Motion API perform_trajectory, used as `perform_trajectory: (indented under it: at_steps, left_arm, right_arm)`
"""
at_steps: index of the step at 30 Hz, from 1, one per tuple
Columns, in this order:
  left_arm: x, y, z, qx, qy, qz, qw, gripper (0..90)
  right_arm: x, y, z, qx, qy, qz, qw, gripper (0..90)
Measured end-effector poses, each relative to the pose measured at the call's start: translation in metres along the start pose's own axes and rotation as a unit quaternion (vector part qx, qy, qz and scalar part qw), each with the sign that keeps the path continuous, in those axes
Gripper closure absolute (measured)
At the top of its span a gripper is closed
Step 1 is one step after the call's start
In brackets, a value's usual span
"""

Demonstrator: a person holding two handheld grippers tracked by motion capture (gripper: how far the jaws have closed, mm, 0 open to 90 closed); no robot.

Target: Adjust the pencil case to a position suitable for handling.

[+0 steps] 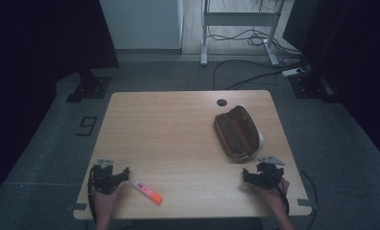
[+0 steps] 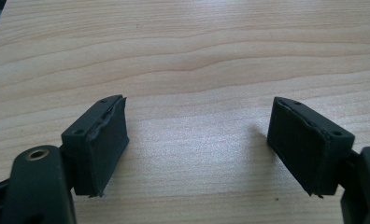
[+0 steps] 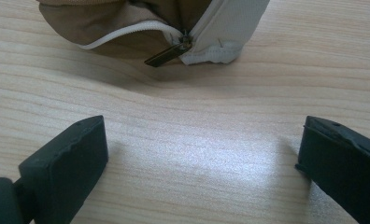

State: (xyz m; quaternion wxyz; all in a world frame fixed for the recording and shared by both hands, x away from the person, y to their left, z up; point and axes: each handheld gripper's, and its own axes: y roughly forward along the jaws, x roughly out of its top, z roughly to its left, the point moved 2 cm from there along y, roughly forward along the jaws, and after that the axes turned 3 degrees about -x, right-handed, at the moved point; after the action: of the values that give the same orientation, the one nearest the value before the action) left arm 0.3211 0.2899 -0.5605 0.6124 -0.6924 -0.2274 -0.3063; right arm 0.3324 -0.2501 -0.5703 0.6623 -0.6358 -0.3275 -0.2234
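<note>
Case (image 1: 238, 132): brown pencil case with a white side, lying on the right half of the table, slanted from far-left to near-right; well apart from the marker.
Zip (image 3: 167, 53): dark metal pull at the case's near end, where the white zip track meets the white fabric; it lies flat, pointing toward the right gripper.
Marker (image 1: 148, 192): orange with a pale end, lying flat near the table's near edge, left of centre, slanted.
Right gripper (image 1: 259, 173): held in the person's right hand (image 1: 273, 193) at the near right of the table, just near of the case's end and not touching it; jaws spread wide, nothing between them but bare wood.
Left gripper (image 1: 112, 175): held in the left hand (image 1: 105, 199) at the near-left corner, just left of the marker; jaws wide apart and empty, bare tabletop ahead of them.
Table (image 1: 178, 124): light wood grain, with a round cable hole (image 1: 221, 102) near the far edge, just beyond the case.
Floor: grey, with cables (image 1: 245, 72) trailing beyond the table.
</note>
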Motion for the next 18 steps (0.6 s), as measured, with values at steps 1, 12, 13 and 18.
perform_trajectory:
  at_steps: [1, 12, 13, 18]
  left_arm:
    - [0.0000, 0.0001, -0.0001, -0.002, 0.001, 0.000, 1.0000, 19.4]
    - [-0.0029, -0.0021, 0.0004, -0.007, 0.017, 0.011, 0.9998, 14.2]
    - [-0.0035, -0.0028, 0.0008, -0.006, 0.016, 0.011, 0.9998, 14.3]
    - [-0.0050, -0.0047, 0.0023, -0.004, 0.013, 0.010, 0.9999, 14.9]
  right_arm:
    - [-0.0001, -0.0002, 0.0001, 0.001, -0.001, -0.001, 1.0000, 2.0]
    - [0.0004, -0.0012, 0.0013, 0.012, -0.009, -0.009, 0.9998, 7.9]
    - [0.0005, -0.0010, 0.0012, 0.012, -0.010, -0.009, 0.9998, 8.0]
    - [0.0007, -0.0010, 0.0012, 0.013, -0.011, -0.010, 0.9998, 8.6]
